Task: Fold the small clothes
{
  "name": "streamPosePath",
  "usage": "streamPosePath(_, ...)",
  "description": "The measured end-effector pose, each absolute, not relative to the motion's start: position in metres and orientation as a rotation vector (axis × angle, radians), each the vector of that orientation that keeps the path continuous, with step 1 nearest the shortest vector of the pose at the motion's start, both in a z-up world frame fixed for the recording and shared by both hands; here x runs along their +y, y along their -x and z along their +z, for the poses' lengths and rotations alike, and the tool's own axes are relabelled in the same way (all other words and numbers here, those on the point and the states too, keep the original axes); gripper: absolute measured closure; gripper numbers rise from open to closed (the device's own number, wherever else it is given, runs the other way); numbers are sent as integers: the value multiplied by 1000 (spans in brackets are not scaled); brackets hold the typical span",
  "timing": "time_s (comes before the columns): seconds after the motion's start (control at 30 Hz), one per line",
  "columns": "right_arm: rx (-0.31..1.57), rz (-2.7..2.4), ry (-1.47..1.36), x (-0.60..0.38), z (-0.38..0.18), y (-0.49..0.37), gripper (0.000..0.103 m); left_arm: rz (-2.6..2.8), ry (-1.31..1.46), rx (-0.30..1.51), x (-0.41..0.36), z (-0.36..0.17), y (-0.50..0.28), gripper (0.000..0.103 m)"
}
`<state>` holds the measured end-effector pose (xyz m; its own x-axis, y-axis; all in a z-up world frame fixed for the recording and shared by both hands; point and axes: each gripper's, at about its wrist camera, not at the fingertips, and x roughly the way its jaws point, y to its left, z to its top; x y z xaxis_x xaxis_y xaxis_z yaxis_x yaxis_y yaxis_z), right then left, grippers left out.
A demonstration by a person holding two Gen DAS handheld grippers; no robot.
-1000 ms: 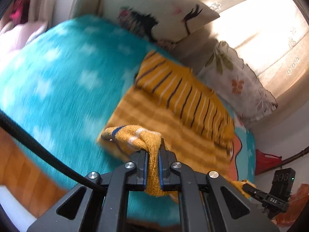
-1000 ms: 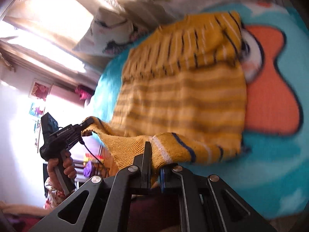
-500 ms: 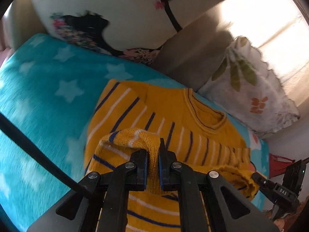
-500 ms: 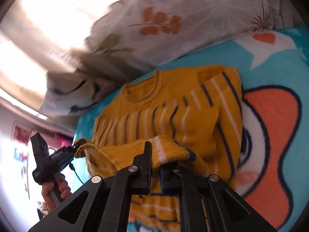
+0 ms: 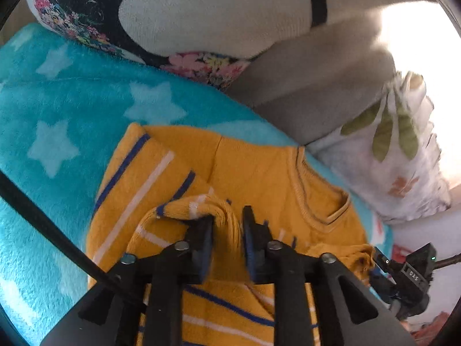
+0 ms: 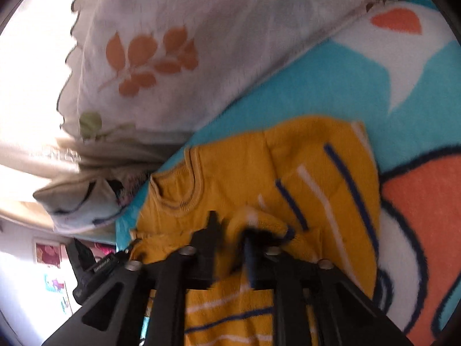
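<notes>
the yellow sweater is lying on a turquoise blanket, pillows crowding its far edge; the left tool and right tool have just been opening, hem between them.

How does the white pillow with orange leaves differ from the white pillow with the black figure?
The white pillow with orange leaves bears orange and green leaf prints, while the white pillow with the black figure shows a black shape edged with small colourful flowers. Both are white and lie at the edge of the turquoise blanket.

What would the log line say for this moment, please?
step: hem folded up to collar | yellow striped knitted sweater on blue star blanket | left gripper, right gripper: jaws just opening, releasing
</notes>
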<state>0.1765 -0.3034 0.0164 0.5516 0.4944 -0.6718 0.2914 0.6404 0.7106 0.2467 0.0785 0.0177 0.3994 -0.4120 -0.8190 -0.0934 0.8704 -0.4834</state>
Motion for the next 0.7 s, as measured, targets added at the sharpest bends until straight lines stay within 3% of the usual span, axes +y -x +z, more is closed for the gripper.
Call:
streamPosePath(0.03, 1001, 144, -927, -306, 19, -178, 64, -211, 514, 1140, 82, 21, -248, 72)
streamPosePath(0.23, 984, 134, -872, -307, 36, -174, 59, -136, 520, 1043, 104, 44, -244, 41)
streamPosePath(0.37, 959, 103, -788, -302, 49, -169, 40, -94, 511, 1037, 119, 50, -240, 39)
streamPosePath(0.43, 926, 85, -809, -308, 55, -166, 36, -88, 508, 1043, 122, 52, -235, 39)
streamPosePath(0.6, 896, 113, -744, -304, 75, -156, 36, -192, 360, 1005, 93, 66, -212, 39)
streamPosePath(0.7, 970, 202, -602, -268, 73, -161, 51, -268, 227, 1039, 61, 56, -211, 39)
